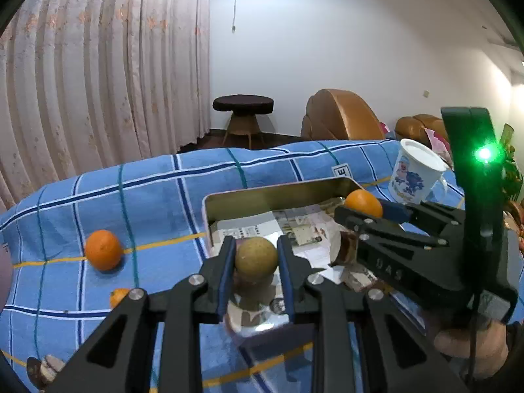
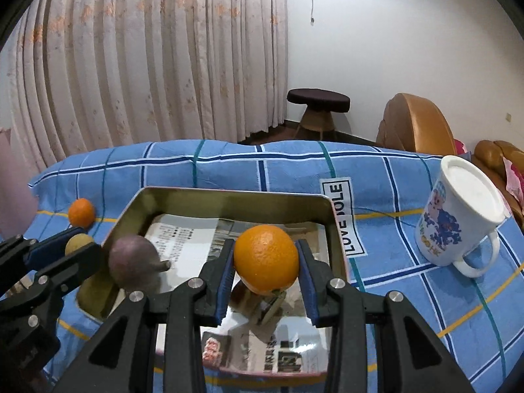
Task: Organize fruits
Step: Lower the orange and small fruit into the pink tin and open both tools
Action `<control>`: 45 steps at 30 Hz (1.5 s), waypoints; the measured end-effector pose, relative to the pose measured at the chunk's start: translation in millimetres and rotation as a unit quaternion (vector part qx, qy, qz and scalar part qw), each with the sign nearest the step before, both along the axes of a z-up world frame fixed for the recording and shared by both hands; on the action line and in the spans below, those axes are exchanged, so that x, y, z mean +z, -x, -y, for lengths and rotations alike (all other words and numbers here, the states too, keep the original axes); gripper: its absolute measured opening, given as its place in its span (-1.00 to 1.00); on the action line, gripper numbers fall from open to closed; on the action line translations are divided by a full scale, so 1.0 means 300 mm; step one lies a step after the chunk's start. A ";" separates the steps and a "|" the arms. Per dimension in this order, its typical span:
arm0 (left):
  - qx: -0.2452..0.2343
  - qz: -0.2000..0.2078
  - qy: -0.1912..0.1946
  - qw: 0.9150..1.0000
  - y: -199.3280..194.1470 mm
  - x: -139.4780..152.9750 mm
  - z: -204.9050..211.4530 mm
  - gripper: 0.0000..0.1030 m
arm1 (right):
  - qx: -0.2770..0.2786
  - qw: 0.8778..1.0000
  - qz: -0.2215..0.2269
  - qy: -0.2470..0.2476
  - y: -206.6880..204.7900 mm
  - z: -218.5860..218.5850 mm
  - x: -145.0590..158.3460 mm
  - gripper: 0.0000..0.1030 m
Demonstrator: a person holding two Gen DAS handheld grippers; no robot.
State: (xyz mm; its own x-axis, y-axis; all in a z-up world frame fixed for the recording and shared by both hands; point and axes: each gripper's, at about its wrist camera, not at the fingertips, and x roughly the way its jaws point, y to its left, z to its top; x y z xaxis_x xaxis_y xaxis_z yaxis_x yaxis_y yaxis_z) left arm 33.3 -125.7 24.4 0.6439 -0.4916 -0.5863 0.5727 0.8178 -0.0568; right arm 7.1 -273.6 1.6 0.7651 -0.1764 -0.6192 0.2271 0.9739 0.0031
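Note:
My left gripper [image 1: 256, 257] is shut on a small yellow-brown round fruit [image 1: 256, 252], held over the near edge of a gold metal tin [image 1: 275, 193] lined with newspaper. In the right wrist view the left gripper [image 2: 78, 249] and its yellow-brown fruit [image 2: 78, 242] come in from the left. My right gripper [image 2: 266, 262] is shut on a large orange [image 2: 266, 257] above the tin [image 2: 235, 195]. From the left wrist, the right gripper [image 1: 364, 212] shows with the orange [image 1: 363, 202]. A purple fruit [image 2: 132, 262] sits at the tin's left side.
A blue checked cloth [image 1: 157, 196] covers the surface. A loose orange [image 1: 103, 249] and a smaller orange [image 1: 118, 296] lie left of the tin. A white printed mug [image 2: 458, 222] stands right of it. Curtains, a stool and brown armchairs are behind.

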 end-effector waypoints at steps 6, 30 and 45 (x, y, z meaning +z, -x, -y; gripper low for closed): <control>0.004 -0.008 -0.012 1.000 -0.026 -0.031 0.052 -0.48 | 0.011 1.000 -0.014 0.000 -0.029 0.017 -0.020 -0.26; 0.105 0.049 0.068 0.991 -0.009 0.015 -0.059 1.00 | 0.069 0.992 0.015 -0.103 -0.026 0.071 -0.014 0.57; 0.188 0.152 0.028 0.970 0.099 0.052 -0.218 1.00 | 0.086 0.984 0.075 -0.134 0.029 0.031 0.022 0.60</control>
